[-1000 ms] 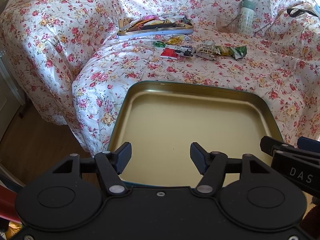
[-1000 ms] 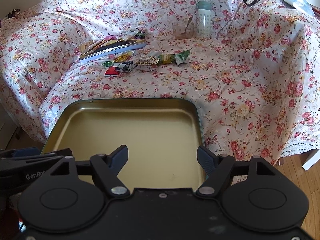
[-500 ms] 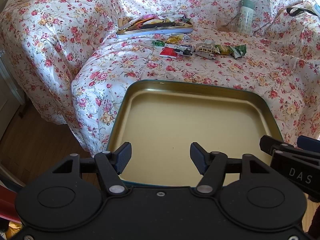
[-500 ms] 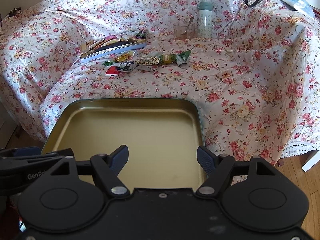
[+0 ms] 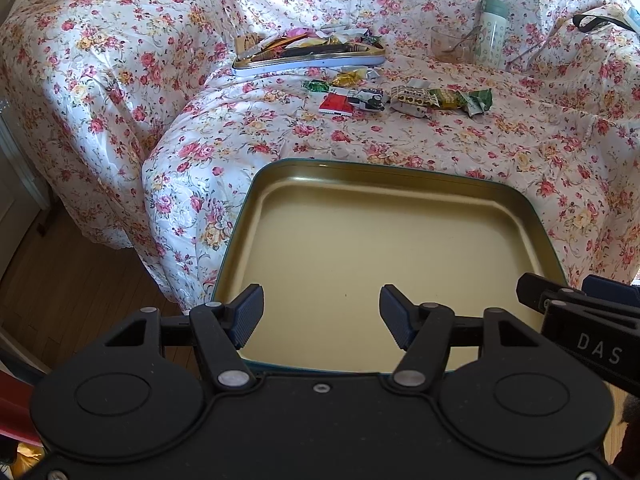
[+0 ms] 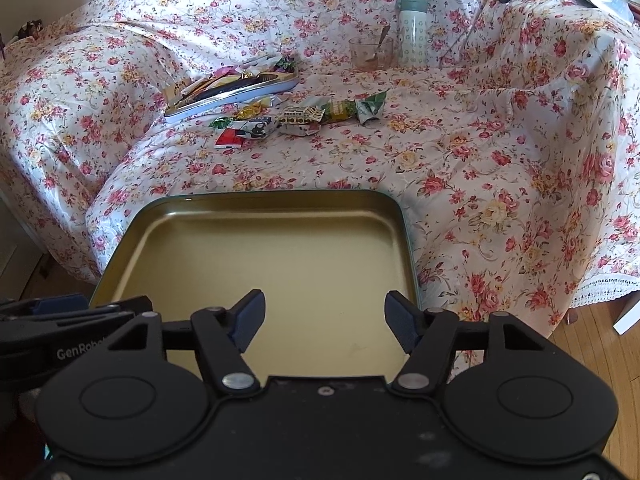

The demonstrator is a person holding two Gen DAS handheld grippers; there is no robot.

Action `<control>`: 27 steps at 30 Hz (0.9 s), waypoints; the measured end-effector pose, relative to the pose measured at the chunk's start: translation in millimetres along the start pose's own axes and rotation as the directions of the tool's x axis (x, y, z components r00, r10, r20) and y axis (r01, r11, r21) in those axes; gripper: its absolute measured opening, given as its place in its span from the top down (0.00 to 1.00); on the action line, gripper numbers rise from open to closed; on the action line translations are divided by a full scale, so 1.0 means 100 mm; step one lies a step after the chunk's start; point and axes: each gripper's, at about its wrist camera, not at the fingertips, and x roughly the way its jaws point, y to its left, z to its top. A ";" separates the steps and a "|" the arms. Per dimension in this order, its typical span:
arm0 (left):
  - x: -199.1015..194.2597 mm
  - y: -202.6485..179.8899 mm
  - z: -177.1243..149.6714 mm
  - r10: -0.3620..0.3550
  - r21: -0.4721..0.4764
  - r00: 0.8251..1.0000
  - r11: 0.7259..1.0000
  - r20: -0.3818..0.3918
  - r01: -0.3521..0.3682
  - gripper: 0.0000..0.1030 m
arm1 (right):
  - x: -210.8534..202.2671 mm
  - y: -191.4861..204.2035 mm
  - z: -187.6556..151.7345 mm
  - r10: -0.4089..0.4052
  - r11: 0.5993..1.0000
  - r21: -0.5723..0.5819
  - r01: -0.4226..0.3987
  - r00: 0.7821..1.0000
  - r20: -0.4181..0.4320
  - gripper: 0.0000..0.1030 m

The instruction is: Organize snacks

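You are at the start of a pick: the gold tin tray [image 5: 392, 248] lies bare at the near edge of the floral-covered sofa, and the loose snacks are well beyond it. Aim first for the nearest stray, the red packet [image 5: 335, 105], which lies just beside the black-and-white packet [image 5: 368, 100]; to their right lie the yellow patterned packet [image 5: 412, 98] and the green wrapper [image 5: 474, 103]. Come down on one packet alone, with the tongs across its short side, so you do not drag its neighbour or bunch the cloth. Leave the far tin [image 5: 308, 56], already heaped with wrappers, and keep clear of the glass cup [image 6: 370, 54] and the bottle [image 6: 412, 30] at the far right.

Your left tongs [image 5: 322, 318] hover over the near part of the tray, spread fairly wide, gripping and touching nothing. Your right tongs [image 6: 324, 322] have just been closing a little; they too stand well apart over the tray, with nothing between them.
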 end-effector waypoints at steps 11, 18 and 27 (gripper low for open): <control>-0.01 0.01 -0.02 -0.036 -0.026 0.999 0.999 0.013 0.037 0.38 | 0.00 0.00 0.02 0.032 0.999 0.023 -0.032 0.999 0.014 0.34; 0.09 0.14 0.12 -0.070 -0.054 0.998 0.996 -0.006 0.070 0.38 | 0.00 -0.06 0.14 0.039 0.999 0.026 -0.040 0.998 0.050 0.34; 0.14 0.34 0.72 -0.088 0.014 0.990 0.996 0.107 0.087 0.39 | 0.19 -0.29 0.63 0.049 0.999 0.013 -0.051 0.994 0.098 0.34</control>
